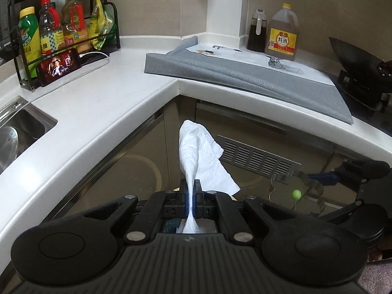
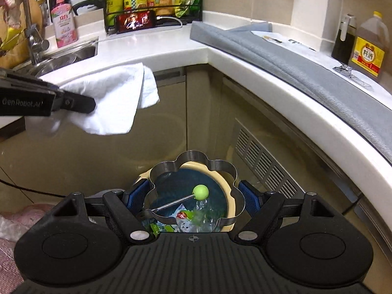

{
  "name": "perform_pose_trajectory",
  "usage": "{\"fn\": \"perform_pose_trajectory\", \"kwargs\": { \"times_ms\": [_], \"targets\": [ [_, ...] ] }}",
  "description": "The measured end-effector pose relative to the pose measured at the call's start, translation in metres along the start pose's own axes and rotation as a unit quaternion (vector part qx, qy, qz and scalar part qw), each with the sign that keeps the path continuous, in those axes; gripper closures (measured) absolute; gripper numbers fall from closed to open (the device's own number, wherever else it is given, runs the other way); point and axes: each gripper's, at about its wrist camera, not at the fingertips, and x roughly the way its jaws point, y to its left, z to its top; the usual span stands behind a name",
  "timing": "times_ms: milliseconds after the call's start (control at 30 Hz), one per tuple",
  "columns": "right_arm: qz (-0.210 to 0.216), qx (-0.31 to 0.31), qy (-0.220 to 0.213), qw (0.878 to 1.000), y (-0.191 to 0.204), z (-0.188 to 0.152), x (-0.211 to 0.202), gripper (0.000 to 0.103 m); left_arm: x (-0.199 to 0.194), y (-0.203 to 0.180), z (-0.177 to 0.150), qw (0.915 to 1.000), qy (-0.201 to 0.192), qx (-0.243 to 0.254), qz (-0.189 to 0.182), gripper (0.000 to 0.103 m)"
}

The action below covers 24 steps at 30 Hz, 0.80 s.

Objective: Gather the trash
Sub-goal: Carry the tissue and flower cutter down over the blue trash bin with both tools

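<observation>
Your left tongs are clenched on a white paper towel. The blue pads pinch it into a narrow twist, and the loose sheet fans out above and to the right of the pinch. In the right wrist view the same left tongs enter from the left edge, with the paper towel hanging in the air in front of the counter, not resting on it.

Your right tongs grip a flower-shaped metal ring across its width, one blue pad against each side. A thin rod carrying a green ball crosses the inside of the ring. In the left wrist view the ring and the right tongs appear at the right edge.

Directly below the ring stands a trash bin with a cream rim and a dark liner. Wrappers and clear plastic lie inside it.

The counter carries a grey mat, a phone with a lit screen propped against a bottle rack, and a sink at the left.
</observation>
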Motion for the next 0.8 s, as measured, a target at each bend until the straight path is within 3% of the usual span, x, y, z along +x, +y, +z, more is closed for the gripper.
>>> {"fn": "perform_pose_trajectory", "kwargs": {
  "times_ms": [800],
  "targets": [
    [0.006,0.000,0.040,0.999,-0.001,0.003,0.023,0.022,0.019,0.002,-0.003,0.9997,0.023,-0.005,-0.008,0.100]
  ]
}}
